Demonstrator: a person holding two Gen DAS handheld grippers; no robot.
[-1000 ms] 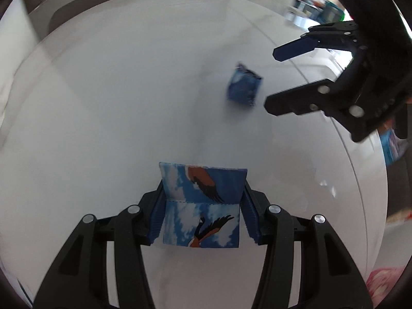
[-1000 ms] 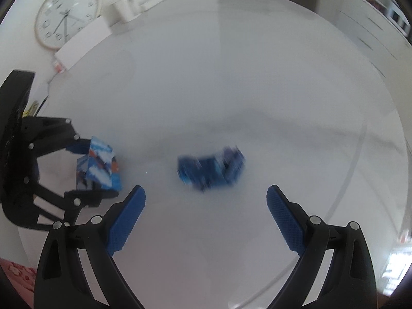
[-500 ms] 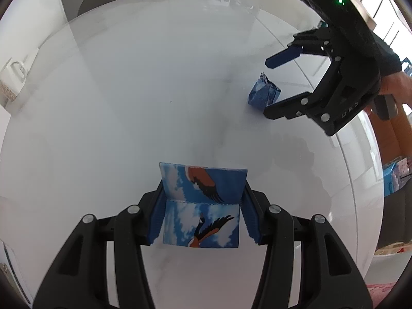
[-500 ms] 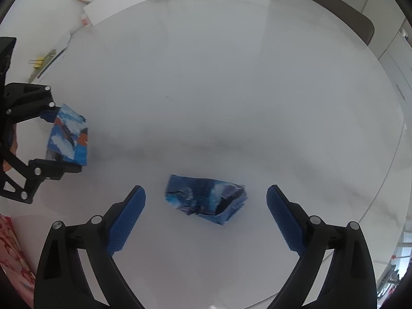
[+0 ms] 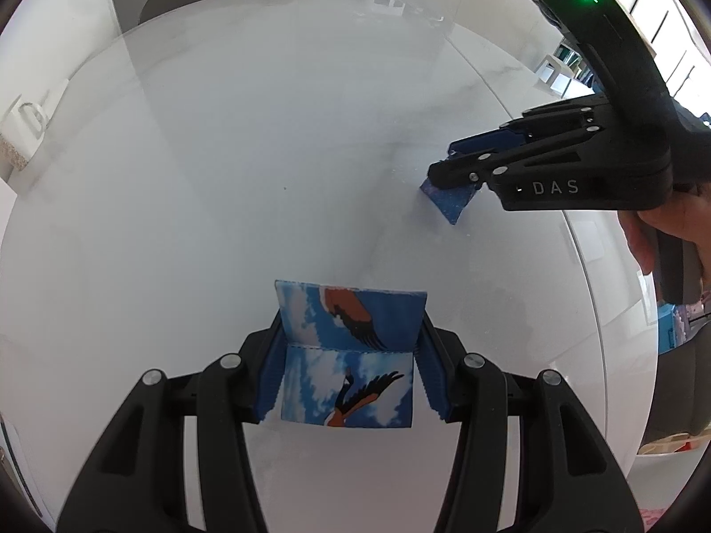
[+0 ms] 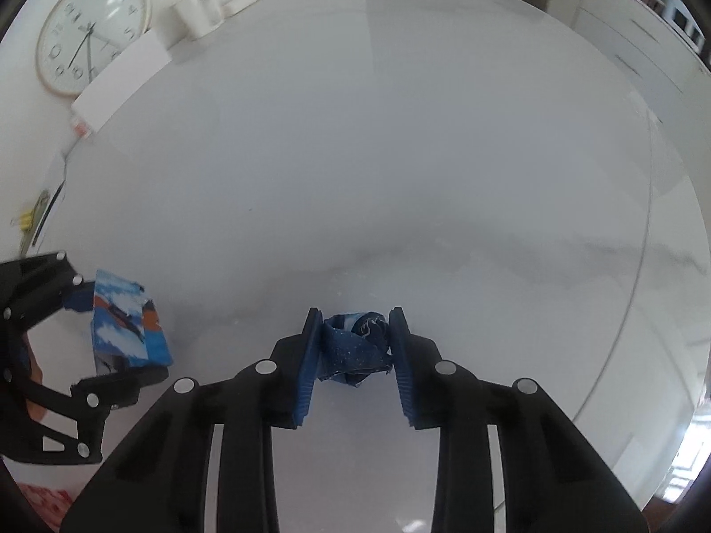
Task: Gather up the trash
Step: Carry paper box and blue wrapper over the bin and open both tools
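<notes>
Here the right gripper (image 6: 355,346), pointing steeply down, is closing on the crumpled wrapper (image 6: 355,351).

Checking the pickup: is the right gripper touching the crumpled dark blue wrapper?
Touching. In the right wrist view, the closing right gripper has both pads pressed against the crumpled wrapper.

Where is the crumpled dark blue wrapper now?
In the right wrist view, the crumpled dark blue wrapper sits low centre on the white table, between the closing right gripper's pads.
</notes>
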